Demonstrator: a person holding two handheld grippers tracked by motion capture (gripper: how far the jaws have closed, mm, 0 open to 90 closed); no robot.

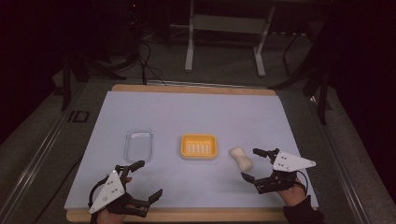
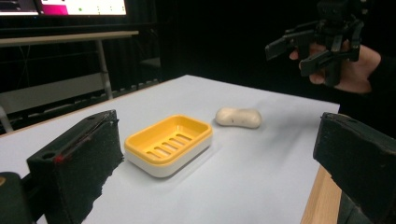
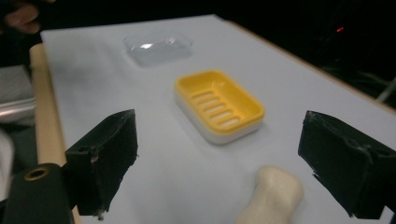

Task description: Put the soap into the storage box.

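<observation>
Both pairs of jaws stand wide apart and hold nothing. The left gripper (image 1: 143,181) hovers over the near left corner of the table, the right gripper (image 1: 251,163) over the near right part, just at the near end of the soap.

The table (image 1: 196,112) is the largest thing: a pale sheet over a wooden board whose edge shows along the near and far sides. Its far half and both side margins lie bare, giving open room all around the three things in the middle band. Beyond the far edge stand the legs of a white frame (image 1: 224,42) on a dark floor, with cables (image 1: 144,60) trailing at the left; the rest of the background is too dark to make out.

The clear lid (image 1: 139,144) lies left of centre, well apart from the left gripper and just beside the dish. The yellow soap dish (image 1: 199,146) sits at the centre, its slotted floor up and a white base under it in the left gripper view. The pale soap bar (image 1: 241,158) lies right of the dish, near it but not touching, flat on the sheet; in the right gripper view it lies between the jaws and is cut off by the bottom edge.

The person's hands are cut off at the near edge in the high view.
</observation>
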